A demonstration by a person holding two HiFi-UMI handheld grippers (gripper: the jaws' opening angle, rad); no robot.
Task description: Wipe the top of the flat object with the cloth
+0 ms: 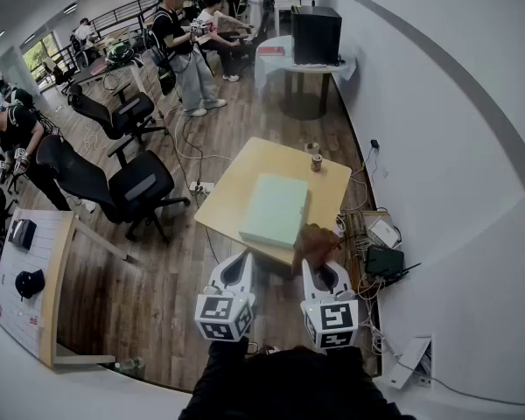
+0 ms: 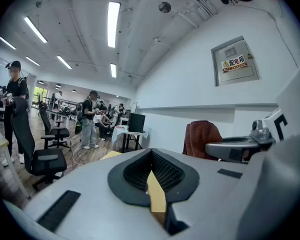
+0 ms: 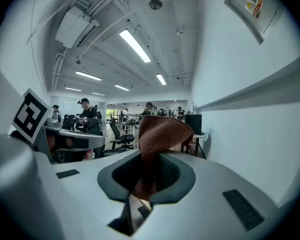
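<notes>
A pale green flat object lies on a light wooden table in the head view. Both grippers hover just short of the table's near edge. My right gripper is shut on a brown cloth, which stands up in a fold from its jaws near the flat object's near right corner. My left gripper is shut with nothing in it, to the left of the cloth. Neither gripper touches the flat object.
Two small items stand at the table's far right. Cables and a black box lie on the floor by the right wall. Black office chairs stand to the left. People stand further back. A side table carries a black box.
</notes>
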